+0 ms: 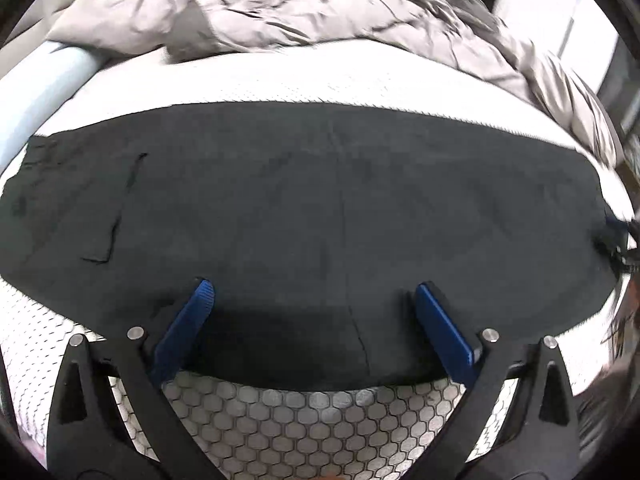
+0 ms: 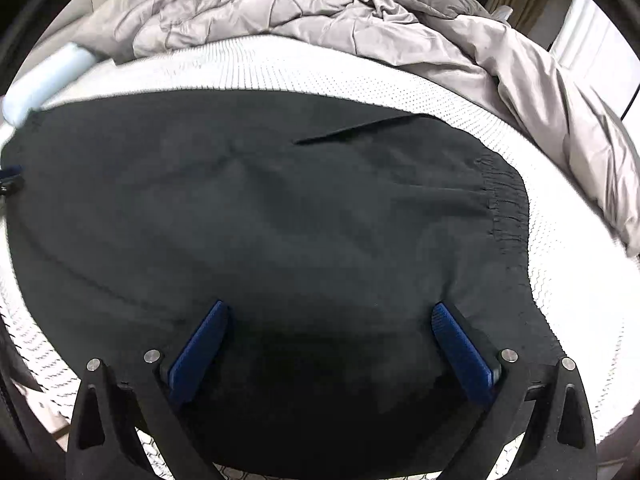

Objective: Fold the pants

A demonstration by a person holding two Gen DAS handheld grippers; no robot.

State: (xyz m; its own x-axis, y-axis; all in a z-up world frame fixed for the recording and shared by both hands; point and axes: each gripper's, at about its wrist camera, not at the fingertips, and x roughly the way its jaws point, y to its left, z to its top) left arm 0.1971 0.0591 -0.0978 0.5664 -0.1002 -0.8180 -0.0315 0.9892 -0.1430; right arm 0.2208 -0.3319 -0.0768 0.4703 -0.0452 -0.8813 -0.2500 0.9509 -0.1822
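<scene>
**A:** What do you have nearest on your left camera?

**B:** My left gripper [image 1: 314, 292], jaws spread wide, nothing between them. Its blue pads [image 1: 182, 332] hang over the near edge of the black pants [image 1: 320, 208]; I can't tell whether they touch the cloth. Just under them I see the white mattress [image 1: 312, 412] with its honeycomb quilting.

**A:** And the right side?

**B:** My right gripper [image 2: 330, 316] is the same, jaws apart and holding nothing, its pads [image 2: 460, 352] over the pants [image 2: 260, 220]. Here the dark cloth fills the whole space between the fingers, and only a sliver of mattress [image 2: 568, 280] shows near them.

**A:** Where do the pants lie?

**B:** Flat on the mattress, stretched crosswise in front of me. In the right view the gathered waistband [image 2: 506, 208] is at the right end, with a slanted pocket slit [image 2: 352, 130] further back. In the left view a stitched pocket outline [image 1: 120, 208] sits toward the left end, and a seam runs away from me down the middle.

**A:** Beyond the pants?

**B:** A strip of bare mattress, then a crumpled grey-beige duvet [image 1: 300, 12] heaped along the far side and trailing down the right. At the far left there is a pale blue roll [image 2: 48, 76] by the mattress edge; I can't tell what it is
</scene>
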